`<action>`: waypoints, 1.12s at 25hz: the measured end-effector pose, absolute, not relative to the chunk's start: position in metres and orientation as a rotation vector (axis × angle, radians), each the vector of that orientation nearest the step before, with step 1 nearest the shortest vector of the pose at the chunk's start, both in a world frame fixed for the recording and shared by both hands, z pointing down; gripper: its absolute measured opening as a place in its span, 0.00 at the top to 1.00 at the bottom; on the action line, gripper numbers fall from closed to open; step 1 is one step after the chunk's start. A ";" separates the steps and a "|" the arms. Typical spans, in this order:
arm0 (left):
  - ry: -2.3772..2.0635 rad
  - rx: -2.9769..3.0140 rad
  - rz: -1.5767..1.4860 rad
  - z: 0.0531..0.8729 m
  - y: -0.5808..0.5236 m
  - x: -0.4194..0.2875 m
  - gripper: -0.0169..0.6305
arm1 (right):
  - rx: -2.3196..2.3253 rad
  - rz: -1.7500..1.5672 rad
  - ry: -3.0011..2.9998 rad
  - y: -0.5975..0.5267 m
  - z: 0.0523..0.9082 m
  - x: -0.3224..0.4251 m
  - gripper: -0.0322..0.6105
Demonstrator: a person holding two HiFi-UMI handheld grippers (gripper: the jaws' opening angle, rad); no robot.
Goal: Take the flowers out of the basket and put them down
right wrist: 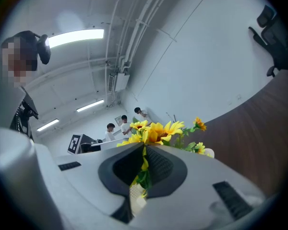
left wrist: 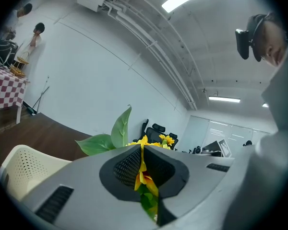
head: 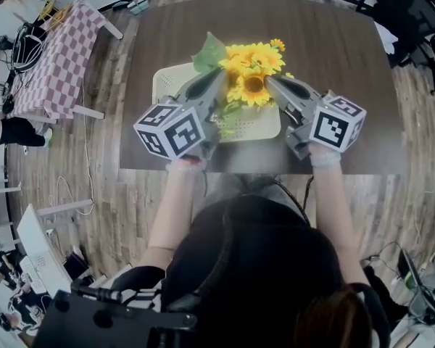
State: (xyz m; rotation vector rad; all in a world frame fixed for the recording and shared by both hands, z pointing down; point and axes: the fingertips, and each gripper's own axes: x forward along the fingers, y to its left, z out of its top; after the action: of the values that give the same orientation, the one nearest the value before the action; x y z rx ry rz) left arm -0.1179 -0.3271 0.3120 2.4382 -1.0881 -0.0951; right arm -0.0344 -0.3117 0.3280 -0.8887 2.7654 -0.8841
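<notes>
Step in hand: lift-out. The left gripper (left wrist: 142, 152) has its jaws closed to a narrow slit on yellow petals and green foliage. The right gripper (right wrist: 144, 152) is clamped likewise. They meet the bunch of yellow sunflowers with green leaves (head: 252, 69) from 7 and 5 o'clock.

The bunch stands over the cream perforated plastic basket (head: 165, 80). Whether the stems have cleared it cannot be told.

Next move, as judged: raise clear of the rim, carry to the bare dark brown table (head: 341, 49) at 3 o'clock, lower, release.

The blooms look full, with one broad green leaf (head: 209, 53) at 10 o'clock.
</notes>
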 end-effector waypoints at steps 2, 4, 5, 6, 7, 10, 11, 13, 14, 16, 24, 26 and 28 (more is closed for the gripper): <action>-1.072 2.447 -0.092 0.315 -0.328 -0.119 0.95 | -0.906 -0.878 2.754 -0.312 0.330 -0.036 0.94; -1.059 2.456 -0.089 0.316 -0.328 -0.115 0.95 | -0.921 -0.873 2.743 -0.312 0.332 -0.031 0.94; -1.056 2.459 -0.087 0.315 -0.328 -0.108 0.95 | -0.927 -0.874 2.739 -0.312 0.331 -0.024 0.94; -1.056 2.461 -0.085 0.313 -0.329 -0.097 0.95 | -0.929 -0.874 2.736 -0.312 0.329 -0.013 0.94; -1.057 2.462 -0.081 0.309 -0.329 -0.083 0.95 | -0.926 -0.871 2.734 -0.312 0.325 0.000 0.94; -1.057 2.469 -0.069 0.301 -0.331 -0.039 0.95 | -0.926 -0.870 2.723 -0.314 0.318 0.044 0.94; -1.054 2.472 -0.065 0.300 -0.332 -0.029 0.95 | -0.931 -0.873 2.719 -0.314 0.318 0.054 0.94; -1.046 2.480 -0.055 0.302 -0.332 -0.014 0.95 | -0.938 -0.869 2.708 -0.314 0.320 0.069 0.94; -1.042 2.486 -0.050 0.304 -0.331 -0.005 0.95 | -0.940 -0.862 2.702 -0.313 0.321 0.078 0.94; -1.031 2.499 -0.040 0.307 -0.328 0.017 0.95 | -0.943 -0.845 2.689 -0.309 0.324 0.100 0.94; -0.955 2.531 -0.013 0.308 -0.318 0.079 0.95 | -1.013 -0.839 2.627 -0.294 0.325 0.160 0.94; -0.930 2.533 -0.005 0.310 -0.321 0.078 0.95 | -1.039 -0.840 2.616 -0.296 0.325 0.158 0.94; -0.903 2.535 0.001 0.310 -0.322 0.077 0.95 | -1.060 -0.837 2.605 -0.296 0.323 0.156 0.94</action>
State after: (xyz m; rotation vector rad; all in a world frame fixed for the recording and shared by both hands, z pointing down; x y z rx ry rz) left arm 0.0769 -0.3221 0.3099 2.5348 -0.9025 0.0009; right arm 0.1562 -0.2958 0.3232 -1.0604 2.6046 -0.8368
